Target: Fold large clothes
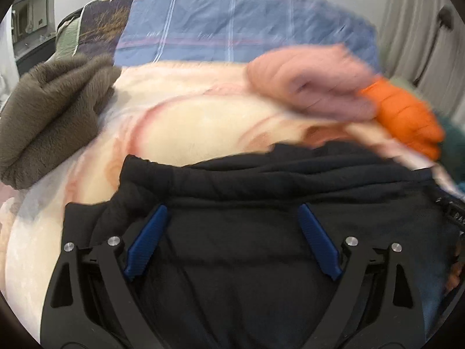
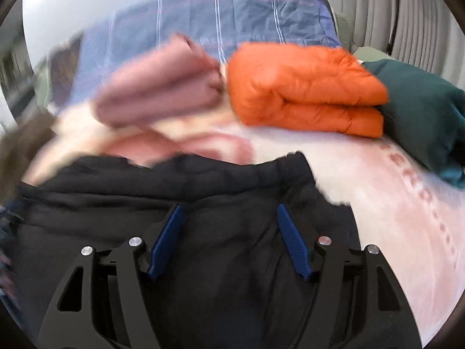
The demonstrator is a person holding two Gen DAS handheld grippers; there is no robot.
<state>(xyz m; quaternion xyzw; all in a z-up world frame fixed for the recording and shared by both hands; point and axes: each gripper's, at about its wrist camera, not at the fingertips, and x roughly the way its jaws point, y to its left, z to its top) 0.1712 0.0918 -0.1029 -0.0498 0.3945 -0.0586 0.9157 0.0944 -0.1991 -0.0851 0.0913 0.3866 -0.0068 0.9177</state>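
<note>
Cream-pink blanket (image 1: 180,122) covers bed; plaid quilt (image 1: 232,29) behind.

Black garment (image 1: 261,247) lies on blanket at near edge, directly under both claws, long axis running left-right, gathered hem along far side.

Folded pile beyond: brown fleece (image 1: 49,116) far left, pink garment (image 2: 157,93), orange jacket (image 2: 305,87), dark green garment (image 2: 421,110) far right.

Left gripper (image 1: 234,212) over left portion, jaws spread wide, holding nothing.

Right gripper (image 2: 231,210) over right portion, near right hem corner, likewise wide open, empty.

Both equally close; motion blur hides fabric contact.
</note>
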